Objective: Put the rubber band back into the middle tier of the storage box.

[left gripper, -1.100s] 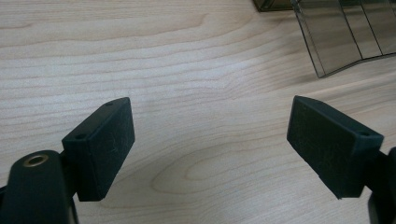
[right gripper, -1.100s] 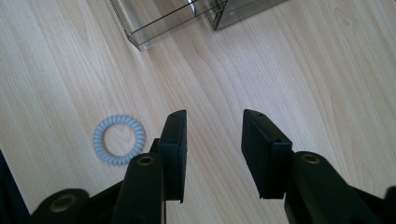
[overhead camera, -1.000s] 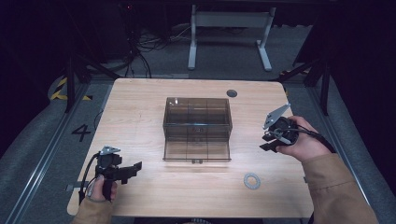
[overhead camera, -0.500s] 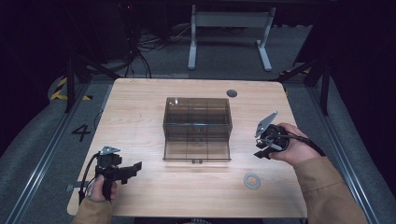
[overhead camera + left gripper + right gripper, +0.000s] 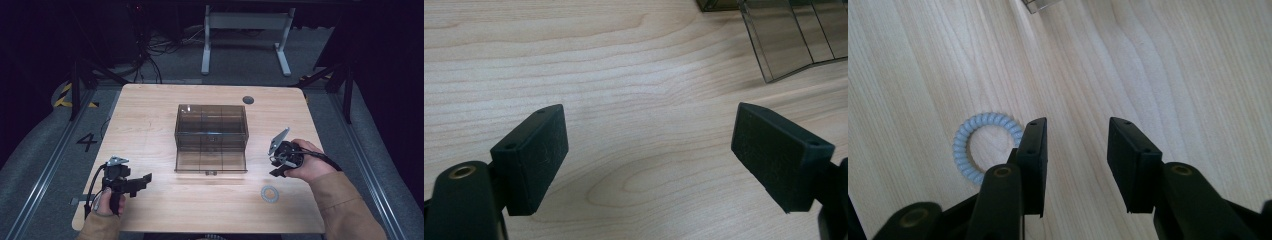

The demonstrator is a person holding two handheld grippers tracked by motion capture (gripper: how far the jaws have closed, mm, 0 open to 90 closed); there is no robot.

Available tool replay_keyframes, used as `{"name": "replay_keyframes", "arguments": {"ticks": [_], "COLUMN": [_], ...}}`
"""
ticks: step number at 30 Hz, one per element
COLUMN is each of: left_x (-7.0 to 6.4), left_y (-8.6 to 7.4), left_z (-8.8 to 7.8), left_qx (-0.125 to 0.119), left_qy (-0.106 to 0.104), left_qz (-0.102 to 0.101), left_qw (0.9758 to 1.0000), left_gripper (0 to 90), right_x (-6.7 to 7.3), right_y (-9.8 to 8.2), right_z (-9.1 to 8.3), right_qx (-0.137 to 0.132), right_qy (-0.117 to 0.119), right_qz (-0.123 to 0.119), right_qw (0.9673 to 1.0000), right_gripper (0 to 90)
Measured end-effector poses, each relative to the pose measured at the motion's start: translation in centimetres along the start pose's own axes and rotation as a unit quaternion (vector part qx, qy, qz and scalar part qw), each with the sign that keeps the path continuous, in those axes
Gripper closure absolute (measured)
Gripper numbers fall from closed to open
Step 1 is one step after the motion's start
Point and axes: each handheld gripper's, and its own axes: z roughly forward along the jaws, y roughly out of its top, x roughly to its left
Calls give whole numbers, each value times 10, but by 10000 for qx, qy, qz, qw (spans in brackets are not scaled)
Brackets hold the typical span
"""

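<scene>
A smoky see-through box (image 5: 211, 134) with inner dividers stands mid-table. In front of it to the right a pale blue spiral hair tie (image 5: 270, 194) lies flat on the wood. My right gripper (image 5: 276, 171) hovers just behind the tie, tilted down, at the box's right. Its own view has the jaws (image 5: 1077, 130) open a moderate gap with bare wood between them and the hair tie (image 5: 968, 150) just left of the left jaw. My left gripper (image 5: 144, 180) rests near the front left edge, pointing right. It is wide open (image 5: 649, 120) over bare wood, with the box's corner (image 5: 784, 40) farther off.
The wooden table (image 5: 150, 115) has a dark round grommet (image 5: 248, 100) at the back right. A corner of the box (image 5: 1040, 5) peeks in at the top of the right gripper view. Dark floor, cables and a desk frame lie beyond the far edge.
My right gripper has moved left and toward the front edge, tipping down closer to the hair tie. The left gripper has stayed put.
</scene>
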Motion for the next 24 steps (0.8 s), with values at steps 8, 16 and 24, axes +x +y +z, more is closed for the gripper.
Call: {"name": "replay_keyframes", "arguments": {"ticks": [8, 16, 24], "left_x": [0, 0, 0], "left_y": [0, 0, 0], "left_z": [0, 0, 0], "left_qx": [-1, 10, 18], "left_qy": [4, 6, 4], "left_qz": [5, -5, -4], "left_qw": [10000, 10000, 10000], "left_gripper": [158, 158, 158], "right_x": [6, 13, 18], "right_y": [1, 2, 1], "right_z": [11, 22, 32], "right_qx": [165, 472, 590], "right_qy": [124, 176, 338], "right_qz": [-45, -133, -141], "right_qw": [9998, 9986, 9976], "right_gripper": [626, 629, 637]}}
